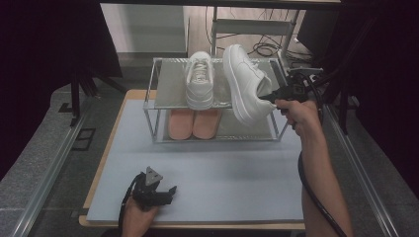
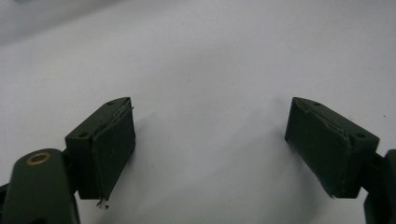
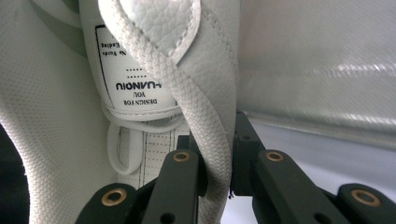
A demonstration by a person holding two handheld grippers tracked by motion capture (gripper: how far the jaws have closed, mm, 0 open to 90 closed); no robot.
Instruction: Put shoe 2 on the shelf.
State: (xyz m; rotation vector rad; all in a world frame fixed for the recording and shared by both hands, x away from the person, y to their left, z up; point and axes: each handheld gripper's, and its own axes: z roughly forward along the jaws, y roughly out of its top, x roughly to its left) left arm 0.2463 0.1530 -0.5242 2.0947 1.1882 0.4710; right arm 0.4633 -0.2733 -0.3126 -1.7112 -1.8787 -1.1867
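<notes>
The right tool (image 1: pixel 273 97) is clamped on the heel collar of a white sneaker (image 1: pixel 245 81), held tilted at 2 o'clock over the rack (image 1: pixel 153 106), beside its mate (image 1: pixel 199 81). Judged step: placing. Next: level it, lower, release. The left tool (image 1: pixel 165 192) rests open on the counter (image 1: pixel 222 177).
</notes>
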